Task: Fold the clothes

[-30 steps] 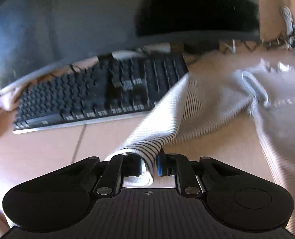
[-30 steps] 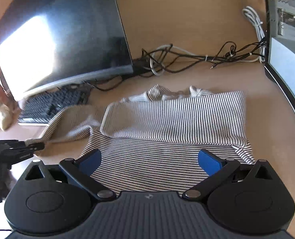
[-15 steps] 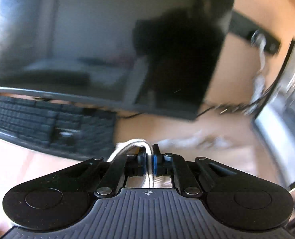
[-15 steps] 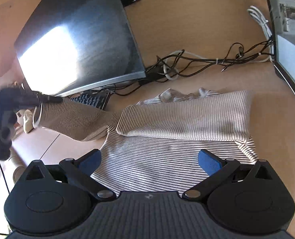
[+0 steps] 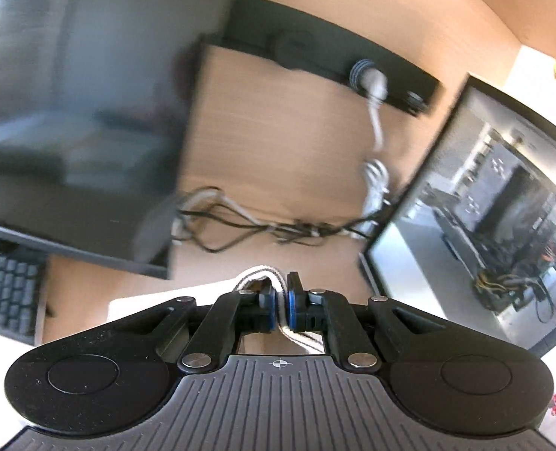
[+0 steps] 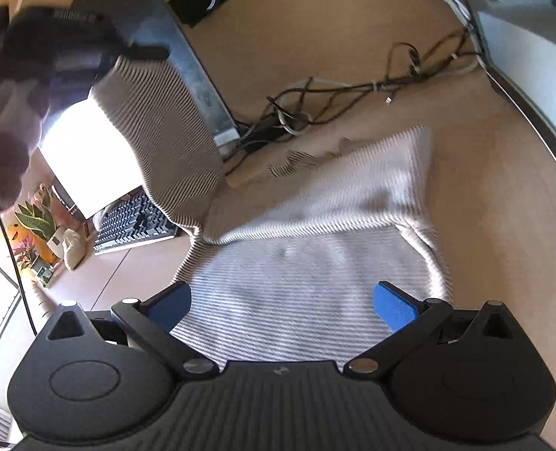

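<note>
Left fingers clamped on striped sleeve, raised high; right fingers apart over shirt.

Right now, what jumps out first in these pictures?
The striped sleeve, lifted high at upper left, pinched in the left claw. Below it, the rest of the striped top lies on the desk, with the right claw wide open over it. Tangled cables sit behind.
</note>
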`<state>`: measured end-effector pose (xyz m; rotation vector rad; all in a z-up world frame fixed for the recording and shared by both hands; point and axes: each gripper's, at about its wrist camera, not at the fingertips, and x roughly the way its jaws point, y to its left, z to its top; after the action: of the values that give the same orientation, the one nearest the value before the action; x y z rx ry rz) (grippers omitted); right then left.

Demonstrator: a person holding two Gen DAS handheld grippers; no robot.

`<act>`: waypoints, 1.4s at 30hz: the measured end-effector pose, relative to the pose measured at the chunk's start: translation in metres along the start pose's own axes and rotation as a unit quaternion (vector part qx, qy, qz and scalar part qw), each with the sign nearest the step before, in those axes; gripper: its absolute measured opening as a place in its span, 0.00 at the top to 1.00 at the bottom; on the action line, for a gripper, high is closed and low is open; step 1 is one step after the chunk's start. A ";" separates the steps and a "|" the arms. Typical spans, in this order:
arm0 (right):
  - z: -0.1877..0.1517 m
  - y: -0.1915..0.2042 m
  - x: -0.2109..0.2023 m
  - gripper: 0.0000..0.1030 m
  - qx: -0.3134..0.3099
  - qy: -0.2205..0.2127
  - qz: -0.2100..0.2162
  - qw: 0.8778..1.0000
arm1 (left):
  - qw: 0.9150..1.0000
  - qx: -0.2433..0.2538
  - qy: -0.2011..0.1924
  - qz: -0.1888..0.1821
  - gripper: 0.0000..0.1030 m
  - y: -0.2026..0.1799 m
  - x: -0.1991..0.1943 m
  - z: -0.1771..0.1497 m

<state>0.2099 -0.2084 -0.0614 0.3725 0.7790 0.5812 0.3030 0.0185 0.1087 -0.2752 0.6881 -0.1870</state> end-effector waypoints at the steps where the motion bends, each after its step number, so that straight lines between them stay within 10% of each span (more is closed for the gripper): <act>1: -0.001 -0.003 -0.002 0.00 0.003 0.001 0.001 1.000 | 1.000 0.004 0.005 -0.005 0.93 -0.009 0.006 0.000; 9: -0.006 -0.027 -0.013 0.00 0.024 0.006 -0.011 1.000 | 0.998 0.016 0.042 -0.034 0.90 -0.054 0.050 -0.006; 13: -0.010 -0.032 -0.012 0.00 0.034 0.008 -0.019 0.999 | 0.997 -0.004 0.052 -0.053 0.57 -0.056 0.064 -0.009; 25: -0.003 -0.016 0.006 0.00 0.011 -0.026 -0.056 0.998 | 0.992 -0.058 0.024 -0.106 0.06 -0.011 0.031 -0.030; 33: 0.015 0.023 0.024 0.00 -0.106 -0.059 -0.113 0.986 | 0.996 -0.023 0.022 -0.083 0.00 -0.004 0.009 -0.040; 42: 0.051 0.009 0.038 0.00 -0.081 -0.057 -0.152 0.983 | 0.998 -0.034 0.035 -0.046 0.00 0.044 -0.001 -0.066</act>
<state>0.2665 -0.1832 -0.0436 0.1304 0.6570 0.3292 0.2632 0.0484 0.0467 -0.3668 0.7524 -0.2614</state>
